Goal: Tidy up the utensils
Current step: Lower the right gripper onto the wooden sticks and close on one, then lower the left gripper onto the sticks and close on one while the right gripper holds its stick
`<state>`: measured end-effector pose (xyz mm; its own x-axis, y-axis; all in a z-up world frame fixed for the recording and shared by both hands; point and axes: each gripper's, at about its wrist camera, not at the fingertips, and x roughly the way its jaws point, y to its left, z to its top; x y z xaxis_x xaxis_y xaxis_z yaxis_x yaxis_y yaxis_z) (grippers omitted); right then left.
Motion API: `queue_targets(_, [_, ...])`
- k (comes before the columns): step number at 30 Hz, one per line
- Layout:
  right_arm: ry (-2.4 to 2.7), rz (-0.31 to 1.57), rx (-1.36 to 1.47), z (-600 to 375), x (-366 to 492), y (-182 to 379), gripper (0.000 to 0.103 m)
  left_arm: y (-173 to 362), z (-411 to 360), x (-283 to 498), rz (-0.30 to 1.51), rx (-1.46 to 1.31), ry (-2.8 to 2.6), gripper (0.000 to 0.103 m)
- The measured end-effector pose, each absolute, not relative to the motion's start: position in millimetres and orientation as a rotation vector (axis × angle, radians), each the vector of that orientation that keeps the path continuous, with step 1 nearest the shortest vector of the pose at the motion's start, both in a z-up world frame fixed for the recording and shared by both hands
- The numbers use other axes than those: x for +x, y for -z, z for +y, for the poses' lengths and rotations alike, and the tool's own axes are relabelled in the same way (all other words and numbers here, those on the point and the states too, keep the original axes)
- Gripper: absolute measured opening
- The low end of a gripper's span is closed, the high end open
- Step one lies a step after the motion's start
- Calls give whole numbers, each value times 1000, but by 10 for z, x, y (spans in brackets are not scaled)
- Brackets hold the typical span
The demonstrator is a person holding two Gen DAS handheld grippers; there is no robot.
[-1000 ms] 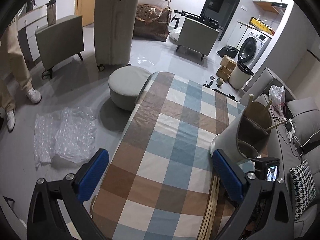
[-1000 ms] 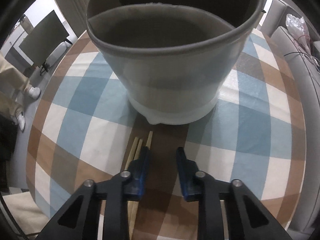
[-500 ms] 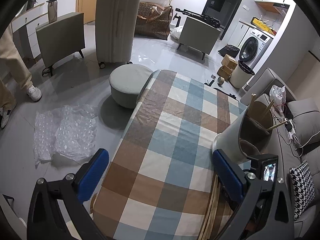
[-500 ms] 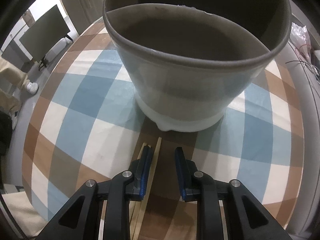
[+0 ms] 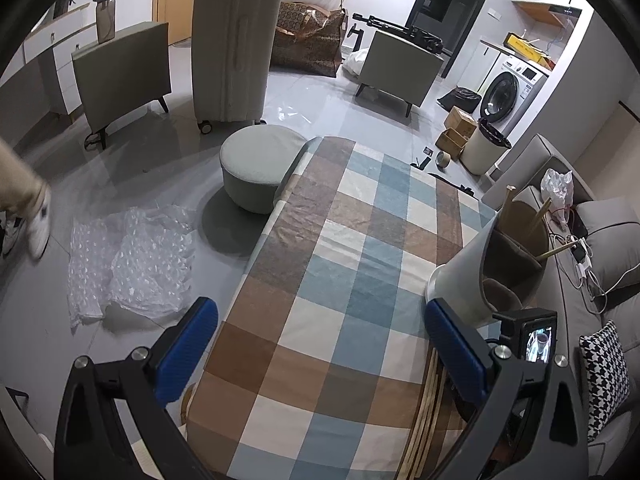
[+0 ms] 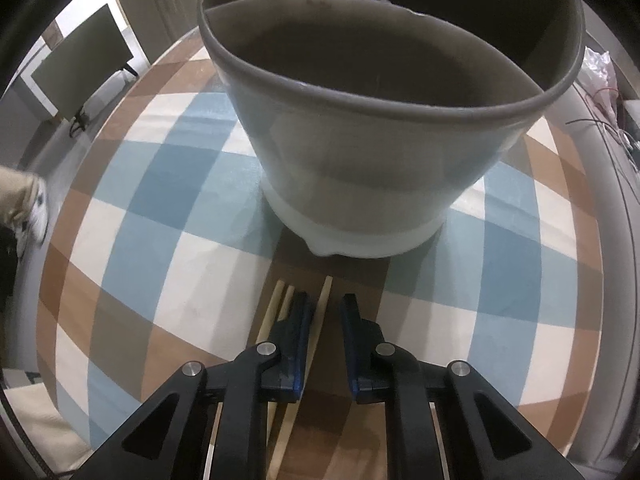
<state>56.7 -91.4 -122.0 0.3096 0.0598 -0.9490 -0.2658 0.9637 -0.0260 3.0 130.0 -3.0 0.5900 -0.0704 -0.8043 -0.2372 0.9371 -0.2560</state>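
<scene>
The pale wooden chopsticks (image 6: 325, 300) were partly hidden by the right gripper's blue-padded fingers (image 6: 298, 344) — the grey holder's (image 6: 372, 152) top was cropped.

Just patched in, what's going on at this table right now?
Utensil sorting is under way. The right gripper hangs low over loose wooden chopsticks on the checked tablecloth, jaws narrowly apart astride one stick, nothing clamped. Just ahead stands the divided utensil holder, already holding a few chopsticks. The left gripper is wide open and empty.
</scene>
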Motion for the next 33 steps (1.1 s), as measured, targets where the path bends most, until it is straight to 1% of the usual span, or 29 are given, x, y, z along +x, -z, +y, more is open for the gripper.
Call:
queue_targets(6, [-209, 1216, -209, -836, 591, 1207, 15, 39, 1314, 31, 946, -357, -104, 101])
queue_targets(9, [-231, 1207, -213, -801, 616, 1213, 5, 50, 1304, 43, 955, -356, -106, 101])
queue_targets(11, [-245, 1206, -196, -803, 621, 1205, 4, 60, 1285, 52, 960, -355, -108, 101])
queue_targets(14, [-261, 1180, -166, -889, 581, 1148, 4, 90, 1211, 78, 977, -328, -112, 101])
queue_targets(17, [-273, 1134, -109, -1043, 533, 946, 4, 154, 1114, 94, 1008, -307, -108, 101])
queue_targets(20, [-286, 1082, -29, -1255, 455, 764, 3, 283, 947, 131, 1075, -244, -92, 101])
queue_targets(26, [-315, 1012, 111, -1709, 299, 405, 3, 659, 541, 145, 1219, -263, 27, 100])
queue_targets(29, [-314, 994, 178, -1961, 259, 333, 3, 812, 266, 124, 1255, -191, 52, 100])
queue_targets(33, [-294, 973, 241, -2174, 311, 300, 3, 922, -14, 133, 1248, -72, 62, 100])
